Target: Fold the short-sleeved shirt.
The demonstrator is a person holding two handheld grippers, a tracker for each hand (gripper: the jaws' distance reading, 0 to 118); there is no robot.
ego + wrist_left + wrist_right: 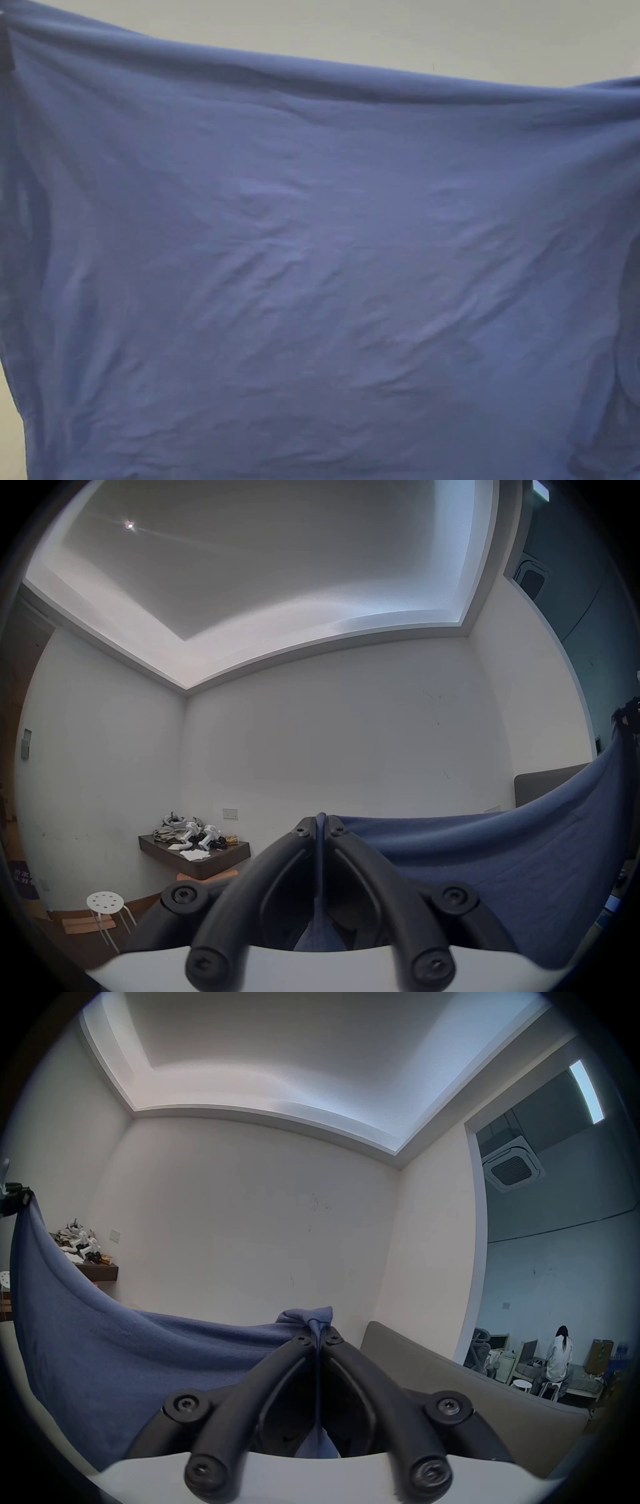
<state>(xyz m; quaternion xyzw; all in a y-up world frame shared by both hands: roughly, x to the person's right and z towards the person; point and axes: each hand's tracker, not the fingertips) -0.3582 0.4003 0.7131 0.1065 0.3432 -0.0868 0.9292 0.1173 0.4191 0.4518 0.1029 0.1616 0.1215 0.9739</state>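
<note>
The blue short-sleeved shirt (pixel 325 269) hangs spread wide in the air in front of the head camera, its top edge stretched from left to right. My left gripper (pixel 321 823) is shut on one end of that edge, with blue cloth (pixel 485 857) running off to the right towards the other gripper (pixel 628 719). My right gripper (pixel 317 1333) is shut on the opposite end, a small tuft of the shirt (pixel 306 1316) sticking out past the jaws. From there the cloth (pixel 104 1355) sweeps left up to the left gripper (pixel 15 1200).
A dark wall shelf (pixel 204 857) with piled items is in the room's corner, a white stool (pixel 105 904) below it. A grey padded panel (pixel 450 1390) lies to my right. A person (pixel 559 1359) sits far off in the adjoining space. White walls stand ahead.
</note>
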